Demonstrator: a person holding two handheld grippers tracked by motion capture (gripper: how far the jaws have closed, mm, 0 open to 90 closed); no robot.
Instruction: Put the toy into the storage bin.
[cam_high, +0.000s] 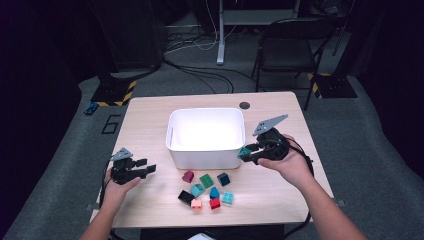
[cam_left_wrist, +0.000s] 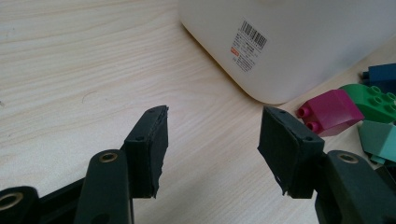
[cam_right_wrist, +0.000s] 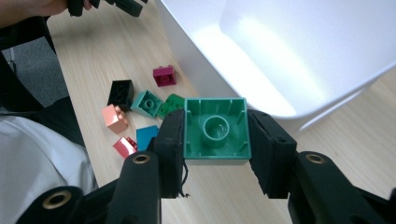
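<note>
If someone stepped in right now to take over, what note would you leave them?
Right tool: shut on a green brick, held beside the white bin at its right front corner.
Left tool: open, holding nothing, low over the table left of the bin.
Done: one brick picked up; what the bin holds cannot be told.
Left: probably drop the green brick in, then clear the brick pile in front of the bin.
</note>
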